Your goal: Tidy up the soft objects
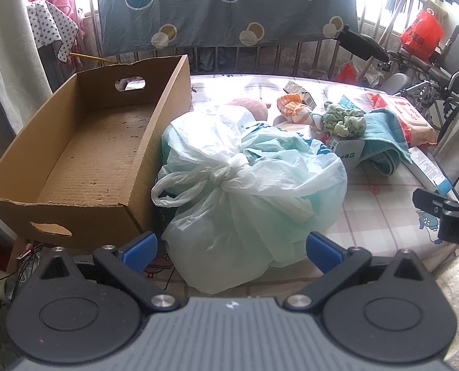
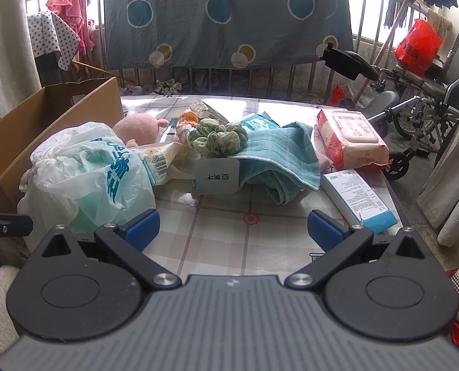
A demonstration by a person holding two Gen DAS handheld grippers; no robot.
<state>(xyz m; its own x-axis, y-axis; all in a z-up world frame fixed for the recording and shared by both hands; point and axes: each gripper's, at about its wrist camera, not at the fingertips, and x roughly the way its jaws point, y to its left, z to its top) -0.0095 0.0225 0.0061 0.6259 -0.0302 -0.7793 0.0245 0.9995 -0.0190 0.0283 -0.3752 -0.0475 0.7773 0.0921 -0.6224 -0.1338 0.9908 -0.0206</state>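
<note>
The left tool [image 1: 231,249] is built from a grey ribbed housing, marked at its top edge with a small white emblem. Two round black discs are set at either side of the housing, each topped by a triangular black mount. Black link arms are fastened with silver screws, and blue pads [image 1: 139,250] are carried at the finger ends. The right tool [image 2: 232,227] is made the same way, with blue pads [image 2: 322,228] alike. White lettering, possibly "DA", is seen on the black part at the right edge of the left wrist view.
</note>
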